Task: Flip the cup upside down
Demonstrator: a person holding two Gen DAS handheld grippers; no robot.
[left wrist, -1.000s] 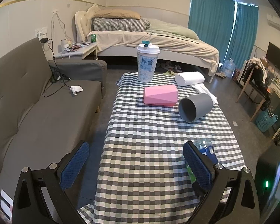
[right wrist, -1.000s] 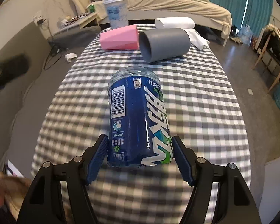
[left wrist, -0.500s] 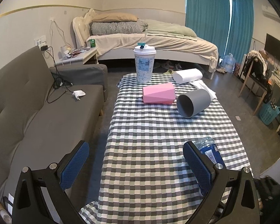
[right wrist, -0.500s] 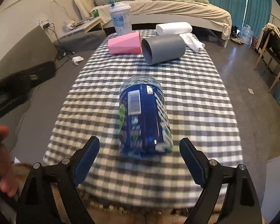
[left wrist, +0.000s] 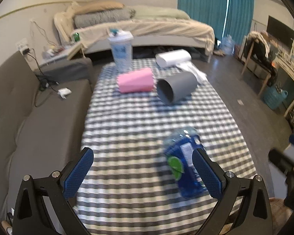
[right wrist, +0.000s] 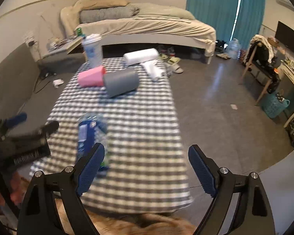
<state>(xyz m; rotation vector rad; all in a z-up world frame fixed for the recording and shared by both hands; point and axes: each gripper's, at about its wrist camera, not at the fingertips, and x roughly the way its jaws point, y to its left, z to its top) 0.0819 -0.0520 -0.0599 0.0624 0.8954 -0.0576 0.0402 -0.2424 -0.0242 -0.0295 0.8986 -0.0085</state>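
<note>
A clear plastic cup with a blue label stands on the checked tablecloth near its front edge, blurred in both views. My right gripper is open and empty, drawn back to the right of the cup, with its left finger just in front of it. My left gripper is also open and empty, and the cup shows just behind its right finger. A grey cup lies on its side farther back, beside a pink cup that also lies down.
At the table's far end stand a white lidded drink cup and a white roll. A grey sofa runs along the left. A bed is behind, and bare floor lies to the right.
My right gripper opened, let go of the blue-labelled cup and drew back to the right. The cup stays on the table. The left gripper's view shifted closer to it.
</note>
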